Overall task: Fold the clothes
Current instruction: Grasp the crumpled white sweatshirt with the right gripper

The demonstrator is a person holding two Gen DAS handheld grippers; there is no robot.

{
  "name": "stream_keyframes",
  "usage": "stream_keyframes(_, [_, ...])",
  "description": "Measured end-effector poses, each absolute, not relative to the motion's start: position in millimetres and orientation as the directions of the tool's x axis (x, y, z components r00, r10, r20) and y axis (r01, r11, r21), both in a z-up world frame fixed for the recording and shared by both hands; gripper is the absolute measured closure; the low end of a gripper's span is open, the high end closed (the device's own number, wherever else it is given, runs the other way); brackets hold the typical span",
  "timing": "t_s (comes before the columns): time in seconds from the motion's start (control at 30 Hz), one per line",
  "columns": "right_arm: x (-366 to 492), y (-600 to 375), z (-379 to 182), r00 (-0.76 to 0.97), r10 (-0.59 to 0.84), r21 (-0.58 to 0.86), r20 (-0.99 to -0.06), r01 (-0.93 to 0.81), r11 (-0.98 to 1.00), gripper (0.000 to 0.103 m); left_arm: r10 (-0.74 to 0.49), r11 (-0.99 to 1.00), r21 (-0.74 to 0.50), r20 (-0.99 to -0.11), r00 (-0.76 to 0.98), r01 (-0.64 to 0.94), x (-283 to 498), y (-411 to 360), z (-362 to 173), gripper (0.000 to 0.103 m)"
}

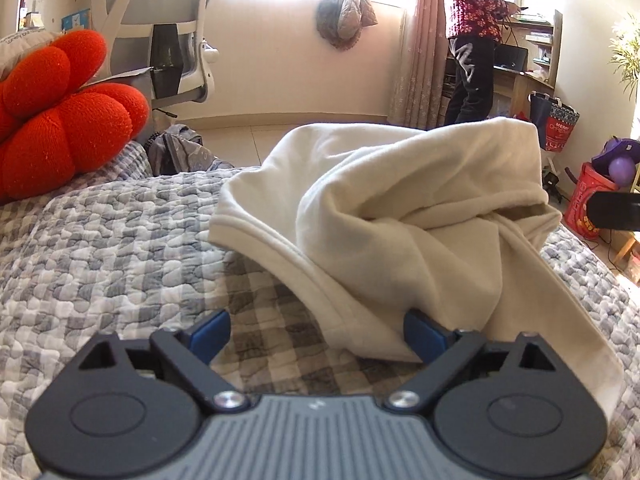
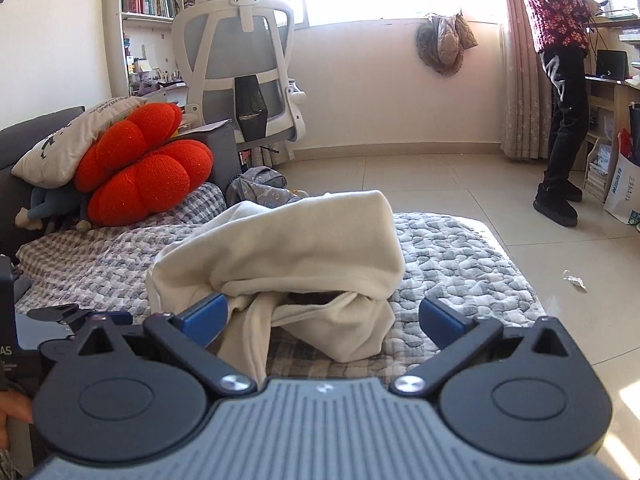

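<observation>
A cream garment [image 1: 392, 208] lies crumpled in a heap on the grey checked quilt [image 1: 104, 232]. It also shows in the right wrist view [image 2: 288, 248]. My left gripper [image 1: 316, 332] is open, low over the quilt, with the garment's hem lying between its blue pads [image 1: 212, 330]. My right gripper [image 2: 324, 320] is open, with the bunched front of the garment between its pads [image 2: 440, 316]. Neither gripper holds the cloth.
A red flower-shaped cushion [image 2: 144, 168] and a white pillow [image 2: 76, 140] lie at the quilt's far left. A white office chair [image 2: 244, 60] stands behind. A person [image 2: 560, 88] stands at the right by a desk. Tiled floor [image 2: 480, 200] surrounds the quilt [image 2: 460, 264].
</observation>
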State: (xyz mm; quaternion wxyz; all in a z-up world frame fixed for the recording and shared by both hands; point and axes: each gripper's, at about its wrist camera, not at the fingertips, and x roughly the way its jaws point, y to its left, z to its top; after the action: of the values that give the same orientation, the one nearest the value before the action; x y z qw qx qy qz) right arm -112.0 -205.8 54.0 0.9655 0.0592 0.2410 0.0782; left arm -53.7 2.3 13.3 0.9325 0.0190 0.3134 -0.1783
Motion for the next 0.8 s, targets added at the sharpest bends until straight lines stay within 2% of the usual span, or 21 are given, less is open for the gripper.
stream_keyframes(0.03, [-111.9, -201.1, 51.5, 0.869, 0.196, 0.153, -0.454, -0.141, 0.978, 0.000, -0.329, 0.936, -0.097, -0.589, 0.738, 0.339, -53.1, 4.3, 13.0, 0.037])
stream_keyframes(0.07, [-114.4, -193.6, 49.1, 0.878, 0.187, 0.124, -0.440, -0.147, 0.981, 0.000, -0.342, 0.934, -0.121, -0.581, 0.739, 0.337, -53.2, 7.1, 13.4, 0.047])
stream_keyframes(0.1, [-117.4, -185.8, 46.6, 0.888, 0.176, 0.091, -0.424, -0.151, 0.984, 0.001, -0.364, 0.928, -0.155, -0.576, 0.732, 0.339, -52.3, 11.5, 14.1, 0.076])
stream_keyframes(0.13, [-117.7, -177.5, 44.4, 0.895, 0.162, 0.056, -0.417, -0.152, 0.987, 0.010, -0.385, 0.921, -0.190, -0.579, 0.719, 0.340, -50.6, 15.7, 15.1, 0.088])
stream_keyframes(0.17, [-116.4, -170.7, 42.9, 0.895, 0.164, 0.037, -0.415, -0.164, 0.986, 0.020, -0.406, 0.913, -0.225, -0.573, 0.712, 0.340, -51.3, 21.0, 18.4, 0.088])
stream_keyframes(0.2, [-114.0, -165.8, 42.0, 0.890, 0.178, 0.032, -0.419, -0.182, 0.983, 0.044, -0.427, 0.904, -0.259, -0.561, 0.709, 0.340, -53.0, 26.9, 22.8, 0.089])
stream_keyframes(0.23, [-113.3, -161.4, 41.2, 0.888, 0.190, 0.033, -0.419, -0.194, 0.980, 0.055, -0.448, 0.894, -0.293, -0.549, 0.706, 0.340, -54.8, 32.7, 27.1, 0.090])
stream_keyframes(0.27, [-112.4, -156.6, 41.0, 0.886, 0.201, 0.025, -0.418, -0.211, 0.977, 0.057, -0.466, 0.884, -0.320, -0.529, 0.709, 0.342, -57.6, 38.9, 34.2, 0.091])
stream_keyframes(0.4, [-118.6, -131.8, 43.7, 0.862, 0.299, -0.061, -0.409, -0.352, 0.934, 0.058, -0.513, 0.846, -0.402, -0.437, 0.739, 0.349, -72.1, 65.1, 70.8, 0.091])
stream_keyframes(0.5, [-127.5, -107.5, 45.4, 0.881, 0.282, -0.210, -0.379, -0.379, 0.901, 0.041, -0.529, 0.823, -0.454, -0.398, 0.750, 0.340, -79.6, 81.3, 89.1, 0.091])
stream_keyframes(0.63, [-123.5, -77.0, 44.5, 0.911, 0.219, -0.388, -0.349, -0.353, 0.852, 0.037, -0.546, 0.808, -0.486, -0.401, 0.736, 0.334, -86.6, 83.4, 96.6, 0.091])
stream_keyframes(0.67, [-120.2, -68.8, 38.3, 0.912, 0.211, -0.452, -0.353, -0.363, 0.815, 0.034, -0.543, 0.812, -0.479, -0.408, 0.734, 0.334, -88.0, 81.2, 96.7, 0.091])
stream_keyframes(0.7, [-116.6, -60.5, 31.4, 0.912, 0.202, -0.515, -0.358, -0.373, 0.771, 0.024, -0.541, 0.814, -0.480, -0.418, 0.730, 0.328, -88.8, 79.0, 95.6, 0.091])
stream_keyframes(0.73, [-113.1, -52.2, 24.4, 0.912, 0.193, -0.576, -0.362, -0.382, 0.723, 0.023, -0.542, 0.810, -0.492, -0.423, 0.727, 0.318, -88.9, 79.0, 94.4, 0.091])
stream_keyframes(0.77, [-109.5, -43.9, 17.5, 0.912, 0.183, -0.632, -0.366, -0.389, 0.670, 0.028, -0.545, 0.805, -0.508, -0.425, 0.723, 0.307, -88.9, 79.8, 93.3, 0.091])
stream_keyframes(0.8, [-102.8, -43.1, 13.5, 0.919, 0.146, -0.658, -0.366, -0.366, 0.658, 0.058, -0.542, 0.803, -0.519, -0.429, 0.723, 0.294, -85.7, 83.9, 92.0, 0.090])
